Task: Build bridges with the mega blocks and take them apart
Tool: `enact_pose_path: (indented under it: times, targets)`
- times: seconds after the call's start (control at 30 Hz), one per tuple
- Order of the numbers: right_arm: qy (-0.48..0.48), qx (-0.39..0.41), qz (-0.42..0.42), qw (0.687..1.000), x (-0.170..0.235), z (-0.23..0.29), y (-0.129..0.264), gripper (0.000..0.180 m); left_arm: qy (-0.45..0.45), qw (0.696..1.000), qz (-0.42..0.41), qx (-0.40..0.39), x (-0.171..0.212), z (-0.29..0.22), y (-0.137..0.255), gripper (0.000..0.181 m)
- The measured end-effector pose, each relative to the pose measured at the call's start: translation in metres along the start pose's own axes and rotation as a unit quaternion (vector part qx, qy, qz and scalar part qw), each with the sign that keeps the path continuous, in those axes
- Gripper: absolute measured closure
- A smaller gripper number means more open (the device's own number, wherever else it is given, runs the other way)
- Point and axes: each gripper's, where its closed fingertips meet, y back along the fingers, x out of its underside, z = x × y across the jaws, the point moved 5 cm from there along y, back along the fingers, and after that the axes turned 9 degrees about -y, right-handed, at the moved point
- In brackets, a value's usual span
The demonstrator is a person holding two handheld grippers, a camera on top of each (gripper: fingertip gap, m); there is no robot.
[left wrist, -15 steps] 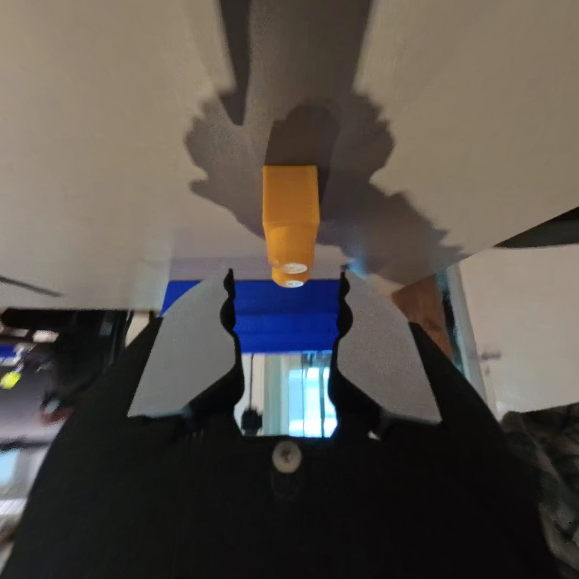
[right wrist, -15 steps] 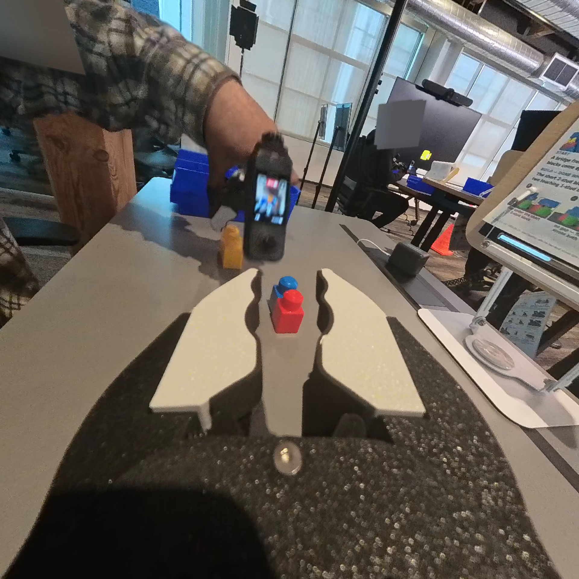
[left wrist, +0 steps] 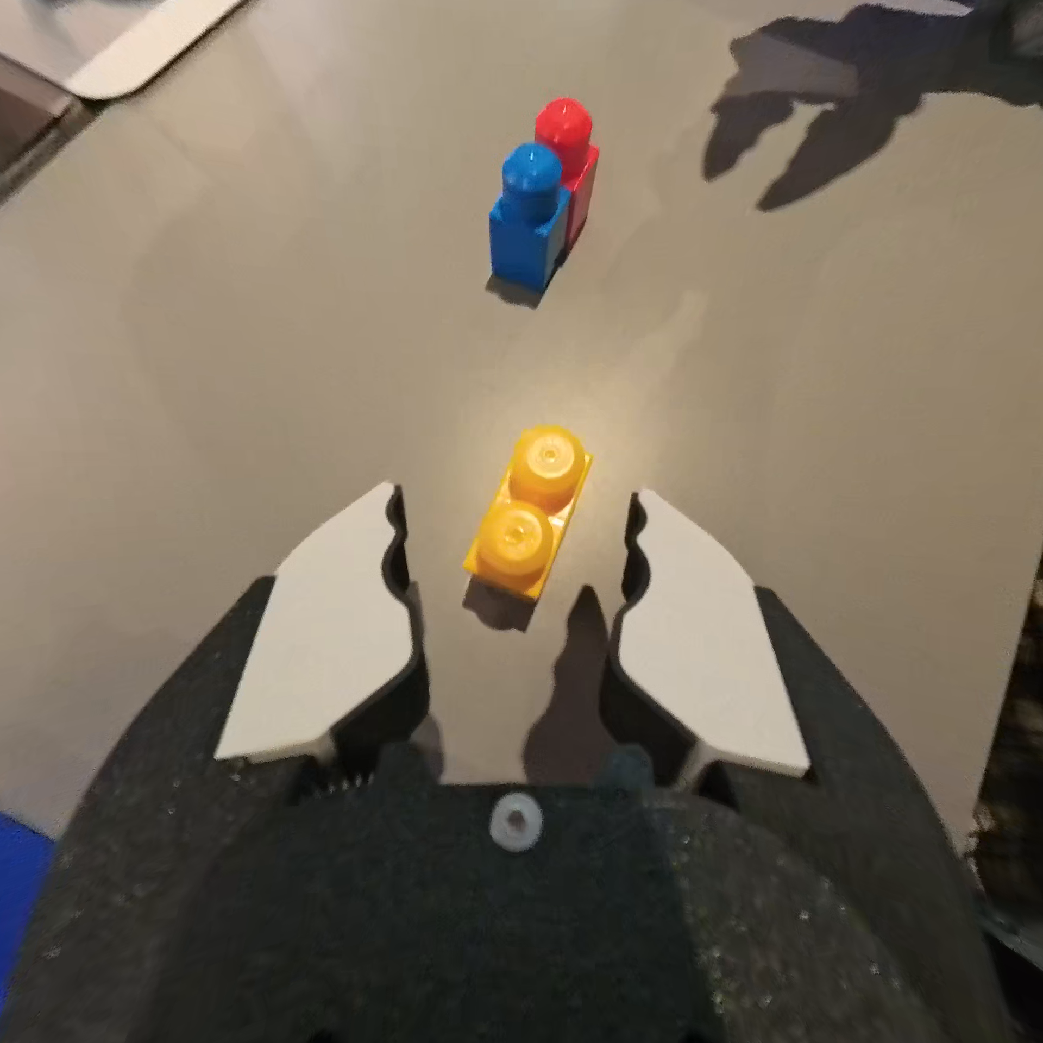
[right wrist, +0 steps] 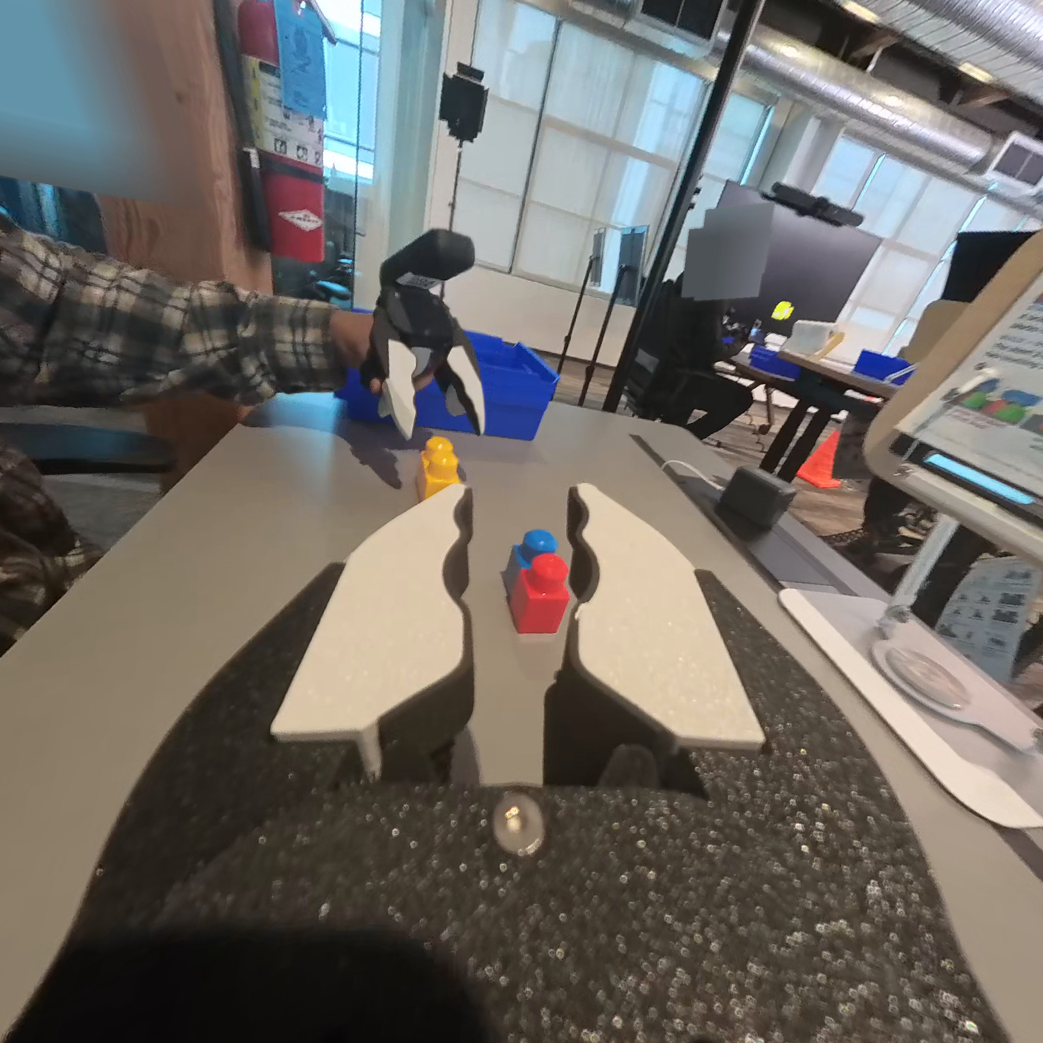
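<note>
**Bridge build: span block not yet picked up**

Step in hand, as I judge it: acquiring the span piece. My left tool [left wrist: 513, 496] hangs above the yellow two-stud plastic block [left wrist: 527, 522], fingers spread wide and empty, the block lying on the grey tabletop [left wrist: 254, 338] between them without touching either. The block sits slightly skewed, long axis running toward roughly 1 o'clock in the left wrist view.

The two piers stand at 12 o'clock from the yellow block, well apart from it: a blue single-stud plastic block [left wrist: 525, 226] and a red single-stud plastic block [left wrist: 567, 158], side faces touching, both upright.

My right tool [right wrist: 519, 496] is low over the tabletop, fingers parted and holding nothing, with the red block [right wrist: 539, 598] and blue block [right wrist: 533, 550] in the gap. The red one is close to the right-hand finger; I cannot tell if it touches.

Next move, my judgement: twist the left tool to match the block's skew, lower it, close on the long flat sides below the studs. The piers may also need separating before a two-stud span makes sense as a bridge.

Materials: glossy hard moulded plastic, rounded domed studs, square bodies; likely slippery. Tool fingers are matt white plates with scalloped dark inner edges. Tabletop is smooth and matt. A blue plastic bin [right wrist: 508, 384] stands at the far edge.
</note>
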Motion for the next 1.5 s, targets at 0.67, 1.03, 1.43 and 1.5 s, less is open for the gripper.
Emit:
enact_pose_path:
  times: [0.67, 1.03, 1.43, 1.5]
  targets:
    - [-0.011, 0.012, 0.062, 0.998, 0.014, -0.001, -0.040, 0.148, -0.045, 0.998, 0.022, 0.050, -0.058, -0.005, -0.050, 0.143]
    - [-0.007, -0.041, 0.114, 0.993, -0.005, -0.018, -0.105, 0.146, -0.133, 0.985, -0.047, 0.095, -0.152, -0.018, -0.089, 0.143]
    - [-0.049, -0.082, 0.148, 0.984, 0.016, -0.021, -0.127, 0.148, -0.113, 0.985, -0.070, 0.112, -0.139, -0.012, -0.089, 0.143]
    - [-0.059, -0.088, 0.147, 0.983, 0.018, -0.020, -0.129, 0.151, -0.116, 0.984, -0.071, 0.113, -0.139, -0.013, -0.089, 0.143]
